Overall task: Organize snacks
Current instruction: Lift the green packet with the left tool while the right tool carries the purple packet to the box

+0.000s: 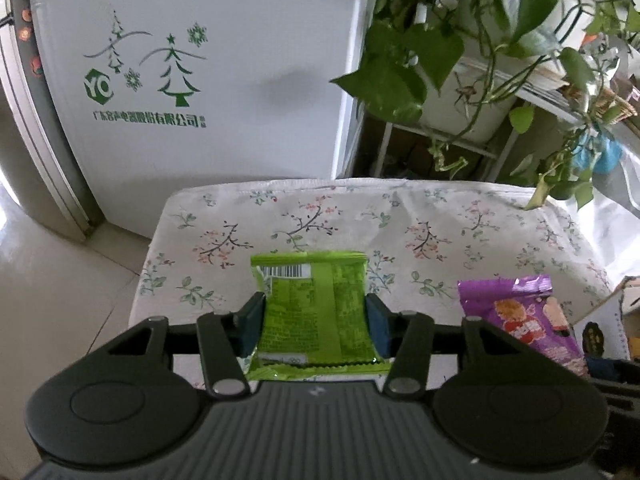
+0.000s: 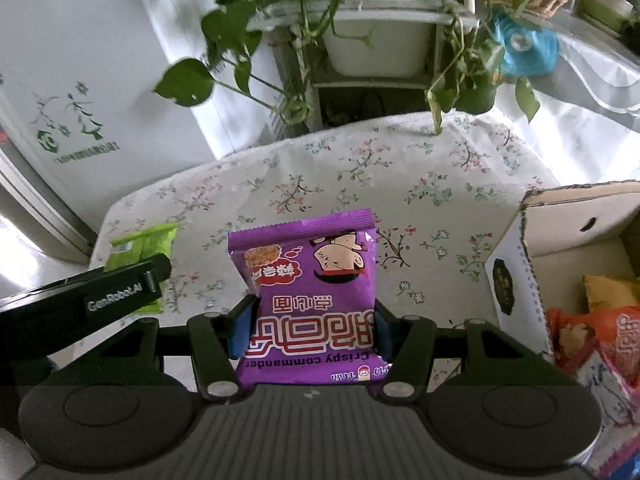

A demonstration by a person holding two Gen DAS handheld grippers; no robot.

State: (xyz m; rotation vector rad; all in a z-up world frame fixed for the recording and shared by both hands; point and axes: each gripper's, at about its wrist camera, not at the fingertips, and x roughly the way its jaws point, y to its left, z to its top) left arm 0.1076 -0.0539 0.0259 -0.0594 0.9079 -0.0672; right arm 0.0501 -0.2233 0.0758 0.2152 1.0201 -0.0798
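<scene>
With the purple foil snack packet (image 2: 306,300) clamped in the right tool (image 2: 310,330) and the green foil packet (image 1: 316,312) in the left tool (image 1: 316,320), both seemingly above the floral-clothed bench (image 2: 440,184), the open cardboard box (image 2: 532,264) was seen rightward, nearest the right tool.
</scene>
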